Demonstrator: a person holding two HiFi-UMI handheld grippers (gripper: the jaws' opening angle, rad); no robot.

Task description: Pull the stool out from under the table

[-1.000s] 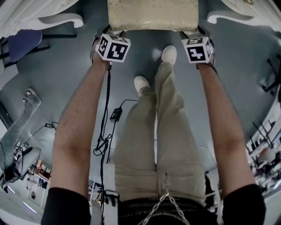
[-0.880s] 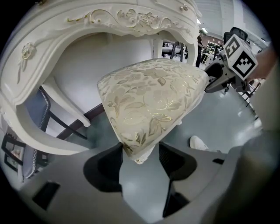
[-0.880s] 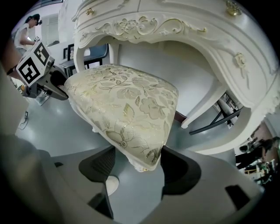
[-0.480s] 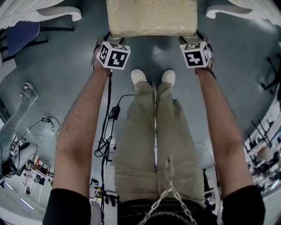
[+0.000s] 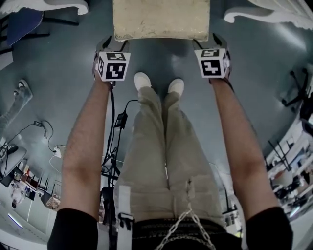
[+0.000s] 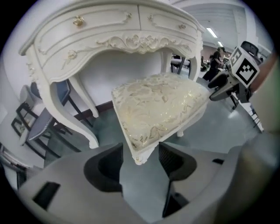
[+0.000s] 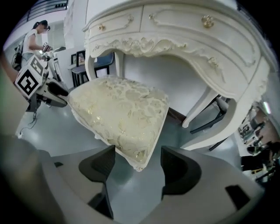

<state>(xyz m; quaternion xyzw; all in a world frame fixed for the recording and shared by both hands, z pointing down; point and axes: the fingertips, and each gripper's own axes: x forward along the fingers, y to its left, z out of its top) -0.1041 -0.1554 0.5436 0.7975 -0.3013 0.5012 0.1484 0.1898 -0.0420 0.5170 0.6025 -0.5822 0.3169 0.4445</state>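
The stool point(image 5: 161, 19) has a rectangular cushion of cream cloth with a pale gold leaf pattern, set on a white carved frame; one short white leg shows in the left gripper view. It stands on the grey floor point(image 5: 63, 88) straight ahead of the person's white shoes point(image 5: 142, 80), in front of the gap between the curved legs of the white bench point(image 5: 254, 14). The gripper views show the stool point(image 6: 157, 107) mostly clear of the bench point(image 6: 109, 39), with its far edge towards that gap.

The left tongs point(image 5: 110, 43) sit at the stool's near left corner and the right tongs point(image 5: 208, 41) at its near right corner. In the left gripper view the left tongs point(image 6: 140, 162) stand wide, with the corner of the frame between the jaws and a gap on each side. The right tongs point(image 7: 138, 164) are likewise wide around the other corner of the stool point(image 7: 118, 118), not pinching it.

A second ago one shoe was well ahead of the other; now both are side by side. The ends of the bench have slid up towards the top edge of the head view, while the stool's near edge has come slightly lower with both tongs, so the stool is further out from the bench point(image 7: 188, 39) than before.
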